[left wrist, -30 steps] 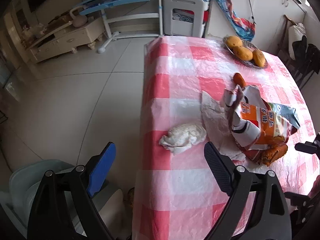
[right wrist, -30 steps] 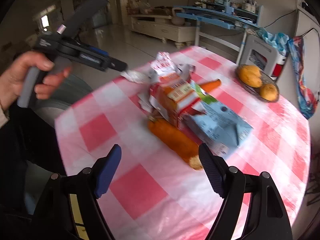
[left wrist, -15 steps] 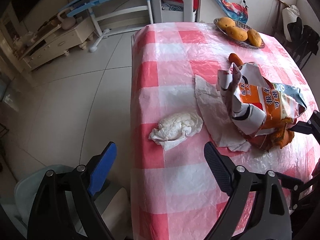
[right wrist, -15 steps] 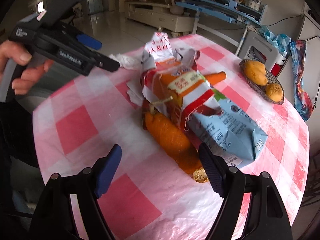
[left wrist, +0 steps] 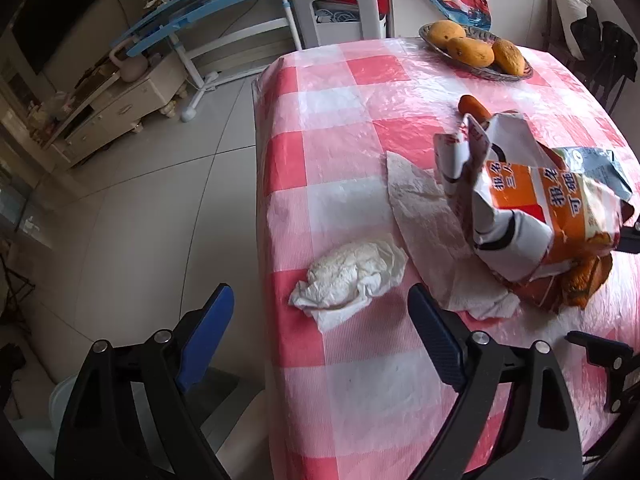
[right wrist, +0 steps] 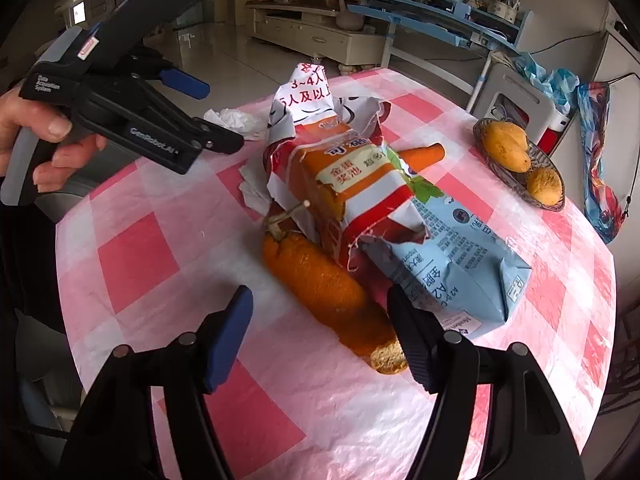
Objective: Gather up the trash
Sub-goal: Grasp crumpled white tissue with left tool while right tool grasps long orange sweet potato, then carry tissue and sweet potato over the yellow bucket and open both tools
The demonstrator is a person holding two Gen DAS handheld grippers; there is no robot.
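Crumpled white paper tissue near table edge — dead ahead of empty, wide-open left gripper; long axis crosswise. Right gripper also open, straddling orange peel.

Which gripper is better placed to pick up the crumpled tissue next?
Left. The left gripper is open with the crumpled tissue just ahead between its fingers; the right gripper faces the torn packaging instead.
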